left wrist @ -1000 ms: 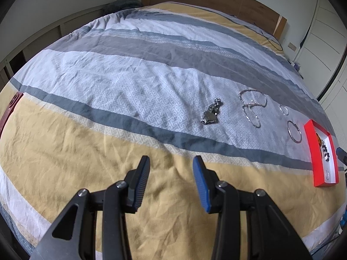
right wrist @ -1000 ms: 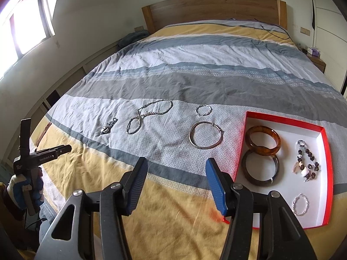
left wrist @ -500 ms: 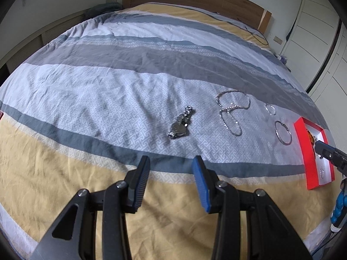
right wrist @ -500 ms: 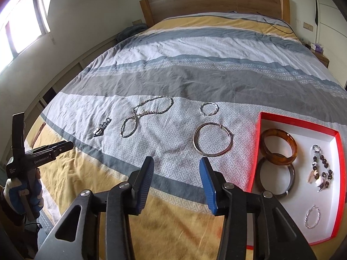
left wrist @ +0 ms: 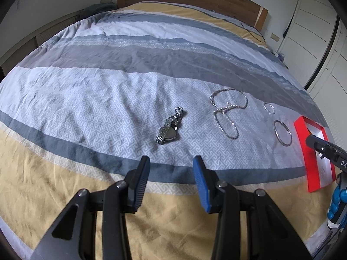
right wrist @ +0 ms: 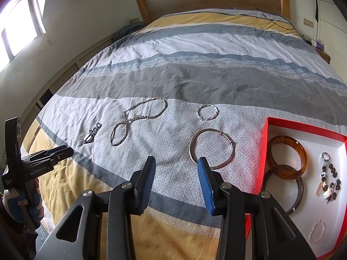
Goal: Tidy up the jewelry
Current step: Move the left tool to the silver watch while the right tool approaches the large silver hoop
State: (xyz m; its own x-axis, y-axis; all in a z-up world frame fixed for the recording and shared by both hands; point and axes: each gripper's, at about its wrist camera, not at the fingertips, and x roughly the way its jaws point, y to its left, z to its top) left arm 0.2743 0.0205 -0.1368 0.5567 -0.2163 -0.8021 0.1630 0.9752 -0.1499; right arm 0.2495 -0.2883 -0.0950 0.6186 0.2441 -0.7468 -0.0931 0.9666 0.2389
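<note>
On the striped bed cover lie a silver watch [left wrist: 169, 127], a long silver necklace [left wrist: 227, 112], a small twisted bracelet [right wrist: 198, 111] and a large silver bangle [right wrist: 190, 148]. My left gripper [left wrist: 171, 159] is open and holds nothing, hovering just short of the watch. My right gripper [right wrist: 176, 160] is also open with nothing between its fingers; its blue right finger overlaps the bangle's near edge in the picture. To the right, the red box [right wrist: 263, 151] holds an amber bangle [right wrist: 303, 158], a dark bangle [right wrist: 300, 192], a bead bracelet [right wrist: 329, 182] and a thin silver bracelet [right wrist: 317, 230].
The wooden headboard [right wrist: 212, 2] stands at the far end with a black cable [right wrist: 279, 20] lying near it. Low wooden shelving [right wrist: 65, 69] runs along the left wall. White wardrobe doors [left wrist: 321, 34] stand on the right. The yellow band of cover lies nearest me.
The right gripper's jaws have narrowed and it has come down closer to the large bangle. The left gripper has shifted sideways, so the watch now lies straight ahead of its jaws.
</note>
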